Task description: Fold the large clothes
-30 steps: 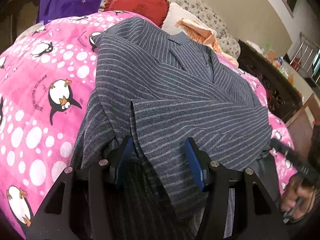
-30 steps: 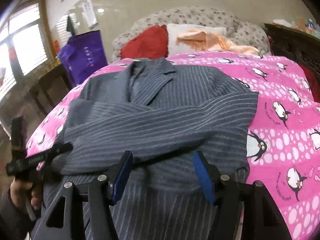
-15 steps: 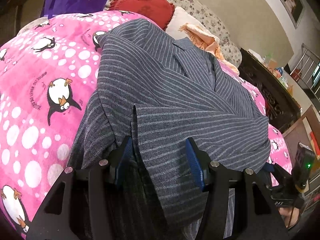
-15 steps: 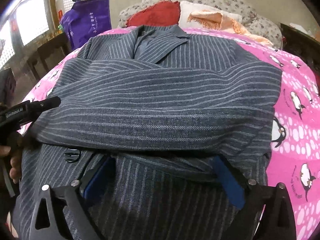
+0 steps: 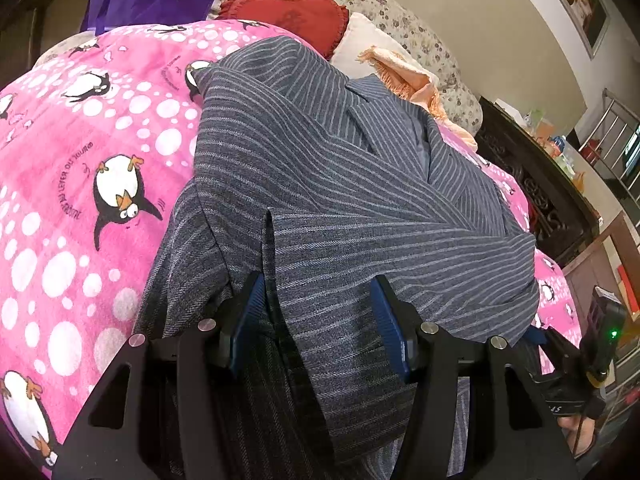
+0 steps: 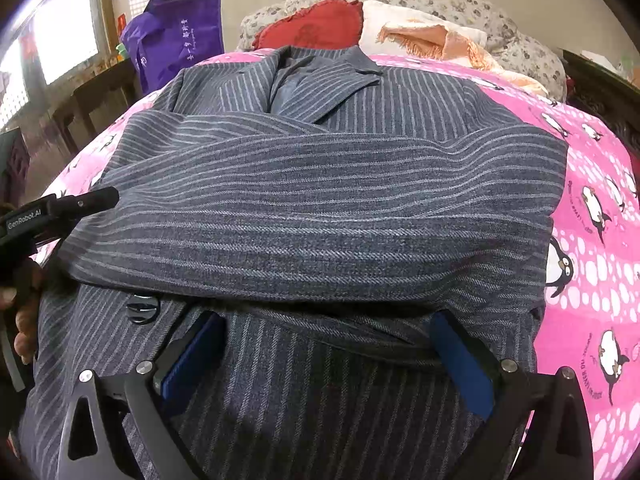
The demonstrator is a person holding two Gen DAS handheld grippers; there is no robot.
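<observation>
Jacket, grey pinstriped wool (image 6: 320,208), lying sleeves-crossed on pink penguin-print blanket (image 5: 80,160): heavy, limp; best gripped at hem corners. Left gripper (image 5: 320,328), right gripper (image 6: 324,360) both gaping, holding nothing.

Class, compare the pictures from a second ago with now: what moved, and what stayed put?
The right gripper dropped low over the striped jacket and spread wider. The left gripper edged slightly forward, still open. Neither grips cloth. Folded sleeves, pink blanket and pillows unchanged.

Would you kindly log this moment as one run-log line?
stage: sleeves folded across striped jacket | left hand-held gripper: open, at hem | right hand-held gripper: open, at hem | surface: pink penguin blanket
</observation>
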